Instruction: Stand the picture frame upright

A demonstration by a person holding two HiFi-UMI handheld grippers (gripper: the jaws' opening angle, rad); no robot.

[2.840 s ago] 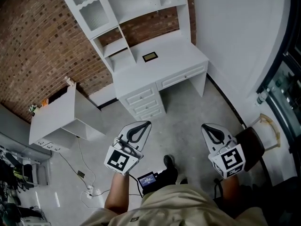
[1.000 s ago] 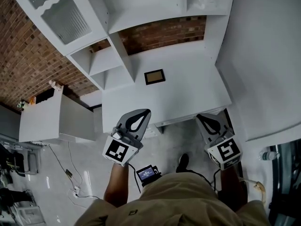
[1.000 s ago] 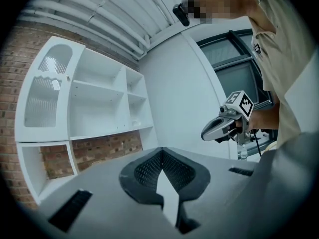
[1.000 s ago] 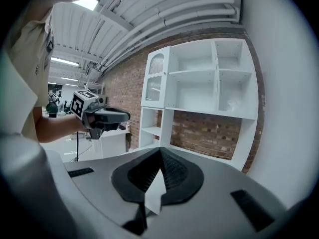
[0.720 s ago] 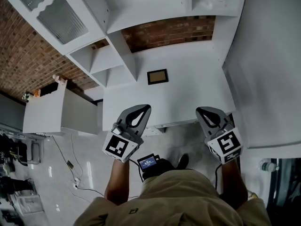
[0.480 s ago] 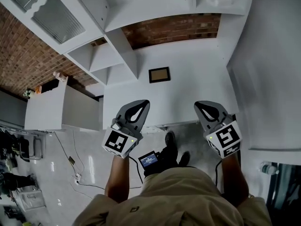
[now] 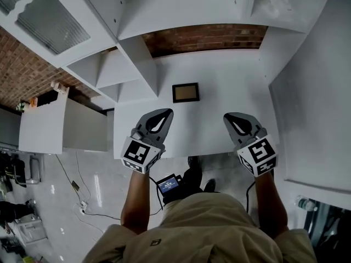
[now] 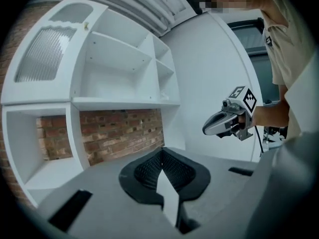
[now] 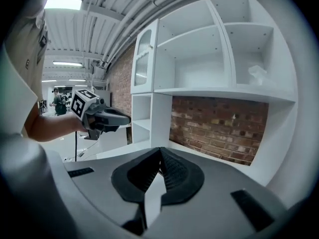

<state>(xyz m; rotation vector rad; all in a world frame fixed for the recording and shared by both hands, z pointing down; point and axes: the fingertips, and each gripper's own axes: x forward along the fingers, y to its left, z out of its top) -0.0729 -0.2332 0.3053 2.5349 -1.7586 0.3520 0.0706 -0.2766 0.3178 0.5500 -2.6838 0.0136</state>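
Note:
A small dark picture frame (image 7: 185, 92) with a tan picture lies flat on the white desk (image 7: 230, 86), near the back under the hutch. My left gripper (image 7: 164, 113) hovers over the desk's front part, short of the frame and a little to its left; its jaws are shut and hold nothing (image 8: 160, 151). My right gripper (image 7: 228, 116) hangs over the front right of the desk, also shut and bare (image 9: 159, 149). Neither gripper view shows the frame. Each gripper view shows the other gripper in the air: the right gripper (image 8: 228, 121), the left gripper (image 9: 102, 117).
A white hutch with open shelves (image 7: 181, 10) rises over the desk, with brick wall (image 7: 203, 37) behind. A glass-door cabinet (image 7: 49, 21) is at upper left, side cubbies (image 7: 123, 73) left of the frame, a low white cabinet (image 7: 55, 127) further left. A white wall (image 7: 318, 119) stands at right.
The person has stepped up to the desk, so the desk and frame have come closer. Both grippers now hang over the desk's front part instead of the floor. Both stay shut.

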